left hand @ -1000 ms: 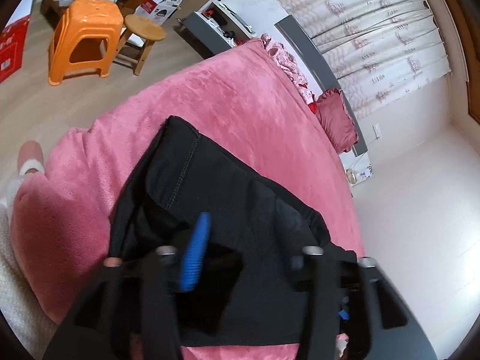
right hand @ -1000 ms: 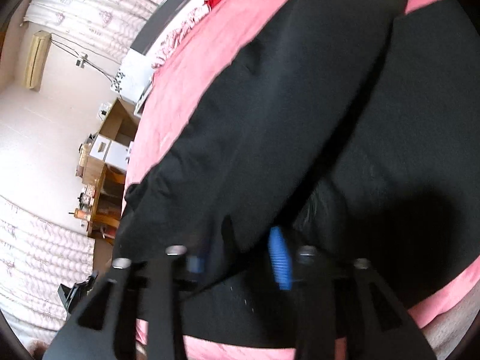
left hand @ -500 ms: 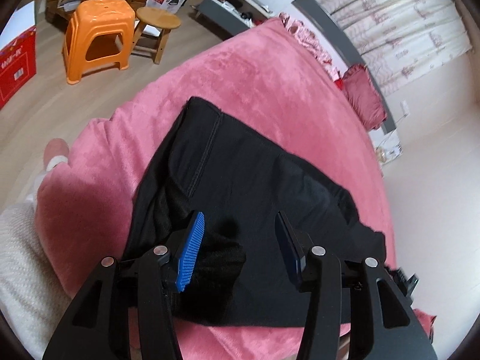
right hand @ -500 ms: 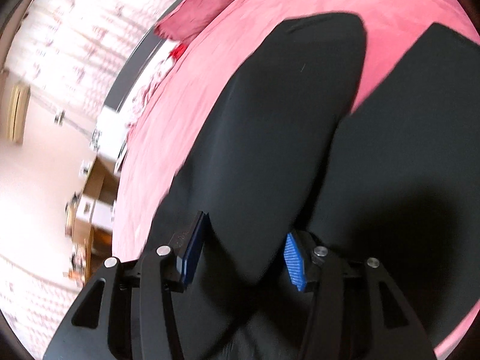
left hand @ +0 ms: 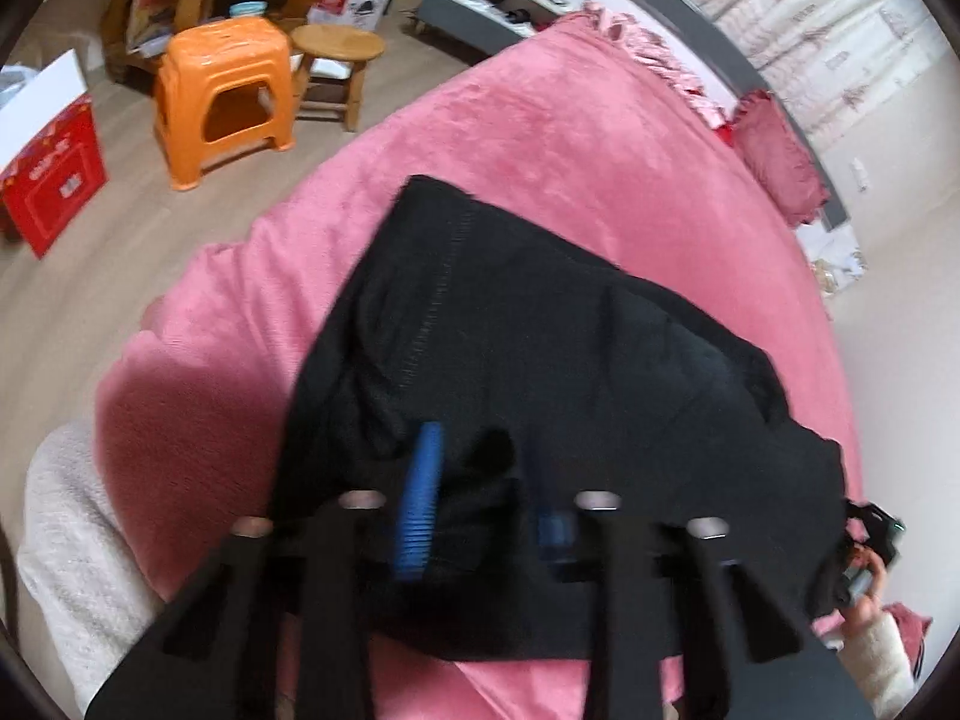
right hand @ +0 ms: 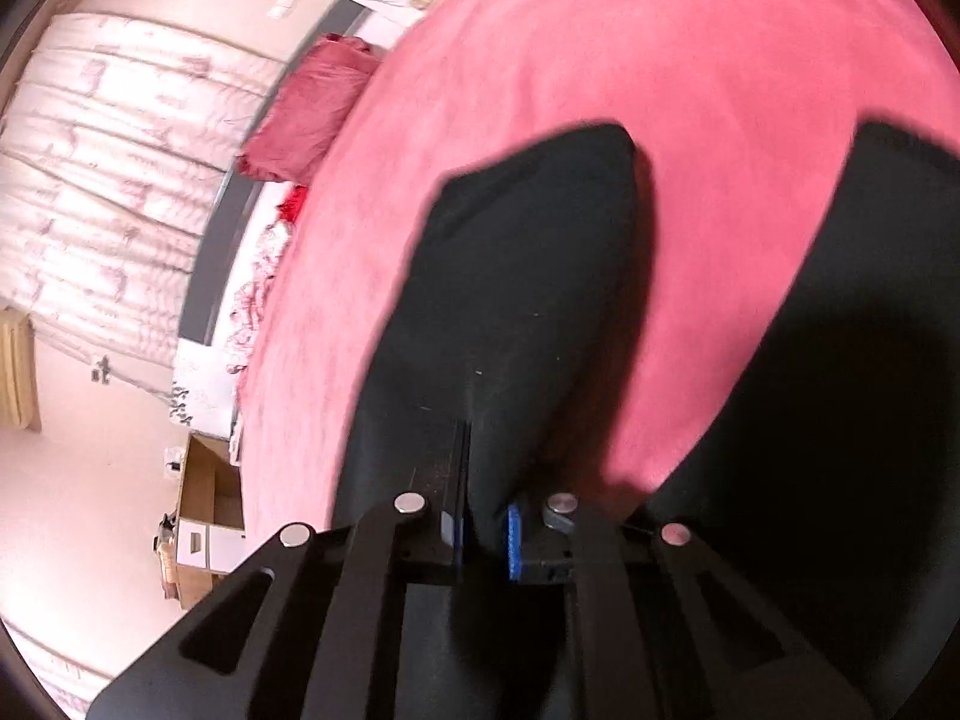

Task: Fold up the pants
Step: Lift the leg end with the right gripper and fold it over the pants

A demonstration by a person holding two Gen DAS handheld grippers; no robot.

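Left wrist view, red box (left hand: 51, 180), contents hidden, black pants (left hand: 540, 372)

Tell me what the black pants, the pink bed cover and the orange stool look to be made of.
Black pants: soft matte fabric, probably a knit or fleece; it bunches limply and shows a stitched seam. Pink bed cover: plush, velvety fleece, judging by its fuzzy nap and the light and dark patches in the pile. Orange stool: moulded plastic, smooth and slightly glossy, with rounded one-piece legs.
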